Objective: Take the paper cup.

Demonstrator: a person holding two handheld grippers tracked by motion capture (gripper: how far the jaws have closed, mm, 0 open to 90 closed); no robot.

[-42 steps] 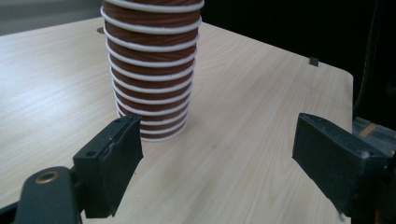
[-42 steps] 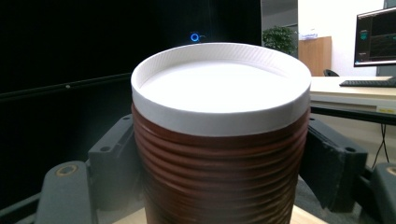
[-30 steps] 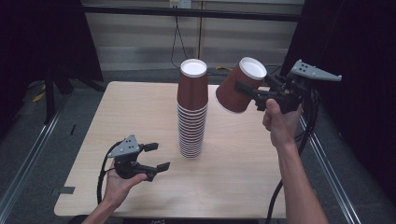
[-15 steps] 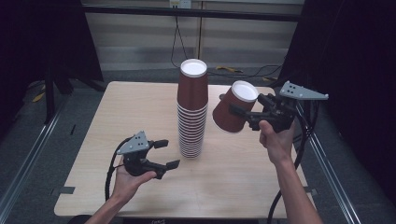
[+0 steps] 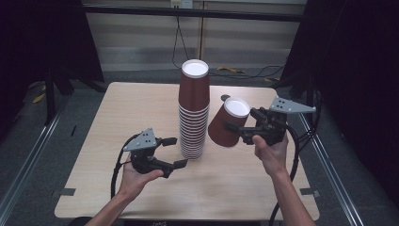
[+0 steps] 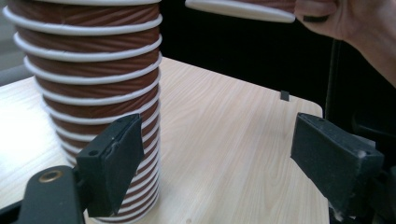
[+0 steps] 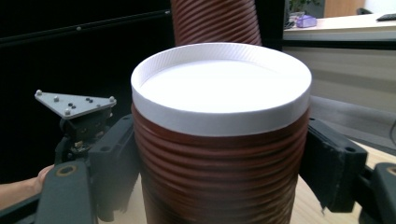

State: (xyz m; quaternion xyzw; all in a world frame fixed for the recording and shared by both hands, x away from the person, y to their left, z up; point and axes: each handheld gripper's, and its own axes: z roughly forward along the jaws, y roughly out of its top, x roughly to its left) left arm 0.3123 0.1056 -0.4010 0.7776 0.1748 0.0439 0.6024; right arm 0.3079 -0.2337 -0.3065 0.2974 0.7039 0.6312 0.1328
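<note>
A tall stack of upturned brown ribbed paper cups (image 5: 194, 108) stands in the middle of the wooden table (image 5: 117, 122). My right gripper (image 5: 244, 120) is shut on a single brown cup (image 5: 226, 127), held tilted above the table just right of the stack, white base upward. In the right gripper view that cup (image 7: 219, 140) sits between both jaws, the stack (image 7: 212, 21) behind it. My left gripper (image 5: 177, 152) is open, low beside the stack's base. In the left gripper view the stack (image 6: 93, 93) stands just behind the left jaw, and the held cup's rim (image 6: 240, 9) hangs above.
Dark curtains and metal floor rails surround the table. The table's right edge (image 6: 308, 105) lies close behind the held cup. Cables (image 5: 291, 160) trail from the right gripper past the person's forearm. The person's hand (image 6: 359, 28) shows at the upper right of the left gripper view.
The right gripper has come down and leftward with the single cup, closer to the stack and table. The left gripper has shifted right, toward the stack's base.
</note>
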